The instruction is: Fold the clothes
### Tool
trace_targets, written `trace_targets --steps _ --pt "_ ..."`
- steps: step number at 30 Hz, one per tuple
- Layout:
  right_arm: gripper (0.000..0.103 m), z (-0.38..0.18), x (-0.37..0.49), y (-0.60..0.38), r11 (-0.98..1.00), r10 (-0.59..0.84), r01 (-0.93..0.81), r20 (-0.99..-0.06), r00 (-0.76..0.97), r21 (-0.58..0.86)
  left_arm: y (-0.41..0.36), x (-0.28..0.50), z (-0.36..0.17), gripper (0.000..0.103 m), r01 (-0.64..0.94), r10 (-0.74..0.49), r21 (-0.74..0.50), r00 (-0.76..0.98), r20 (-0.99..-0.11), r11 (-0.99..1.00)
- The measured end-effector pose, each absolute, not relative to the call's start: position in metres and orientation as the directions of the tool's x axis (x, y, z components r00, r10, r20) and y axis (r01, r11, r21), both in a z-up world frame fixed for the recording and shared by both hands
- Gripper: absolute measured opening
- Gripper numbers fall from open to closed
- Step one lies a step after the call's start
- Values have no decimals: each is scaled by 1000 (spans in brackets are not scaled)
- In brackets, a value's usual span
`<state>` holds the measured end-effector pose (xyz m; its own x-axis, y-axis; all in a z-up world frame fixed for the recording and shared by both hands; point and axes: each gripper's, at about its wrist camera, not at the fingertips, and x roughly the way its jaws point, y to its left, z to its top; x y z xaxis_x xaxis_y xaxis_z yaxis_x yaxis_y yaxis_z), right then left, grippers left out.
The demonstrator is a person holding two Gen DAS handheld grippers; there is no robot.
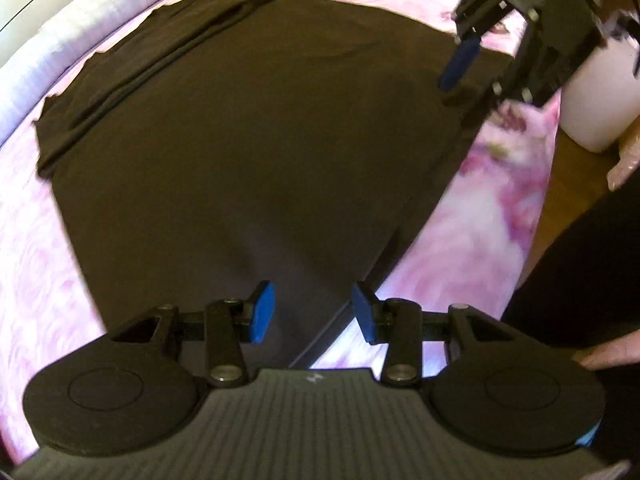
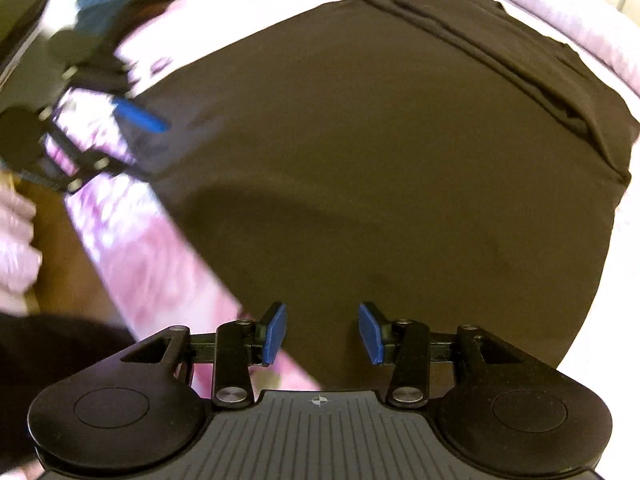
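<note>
1. The dark garment (image 1: 248, 152) lies spread flat on the pink bed (image 1: 480, 208), with a folded band of cloth along its far edge.
2. Your left gripper (image 1: 313, 312) hangs over the garment's near corner; its jaws are part open and empty, the cloth edge running right under them.
3. Your right gripper (image 2: 322, 332) hangs over the same near edge, further along; its jaws are part open too, holding nothing.
4. The garment lies ahead of and below both jaws, its long axis running from one gripper to the other along that near edge.
5. Neither hand is clearly nearer the garment: each sits at its own end of the edge, so a two-handed pinch looks likely.
</note>
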<state>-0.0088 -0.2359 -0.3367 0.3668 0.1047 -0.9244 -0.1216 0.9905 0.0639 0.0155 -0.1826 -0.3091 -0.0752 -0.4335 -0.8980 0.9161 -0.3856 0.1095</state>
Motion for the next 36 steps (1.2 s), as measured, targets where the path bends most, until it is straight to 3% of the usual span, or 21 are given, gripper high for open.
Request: trace_targets --steps 5,12,14,19,20,22,23,26,30,36 --pt "44 -341 -48 -247 997 -10 -63 -927 376 -36 -192 -5 -319 38 883 -428 143 -70 -901 -446" --pt "43 -352 -76 -235 979 -97 -132 -920 381 -158 -199 -5 -324 38 863 -423 160 -66 -904 -478" --pt "26 -351 -79 -237 977 -95 -142 -917 386 -161 -198 -4 -320 37 858 -427 160 -75 -901 -488" --pt "3 -346 -80 -240 977 -91 -143 -916 391 -158 -195 1 -319 35 841 -429 171 -79 -900 -514" --pt "2 -345 -79 -240 977 -90 -144 -917 389 -157 -195 1 -319 32 838 -429 173 -79 -900 -517" --pt "2 -343 -77 -238 975 -93 -155 -921 378 -162 -194 0 -320 11 829 -433 186 -73 -898 -527" --pt "1 -341 -78 -236 969 -102 -172 -922 374 -177 -192 -2 -320 9 817 -436 198 -72 -897 -542" --pt "0 -340 -88 -233 946 -130 -235 -927 352 -222 -186 -8 -324 9 776 -440 233 -63 -896 -586" --pt "0 -350 -99 -236 947 -98 -266 -951 294 -180 -180 -12 -331 9 760 -421 233 -58 -905 -607" --pt "2 -341 -107 -226 928 -149 -266 -916 374 -259 -176 -12 -328 9 752 -425 242 -55 -904 -613"
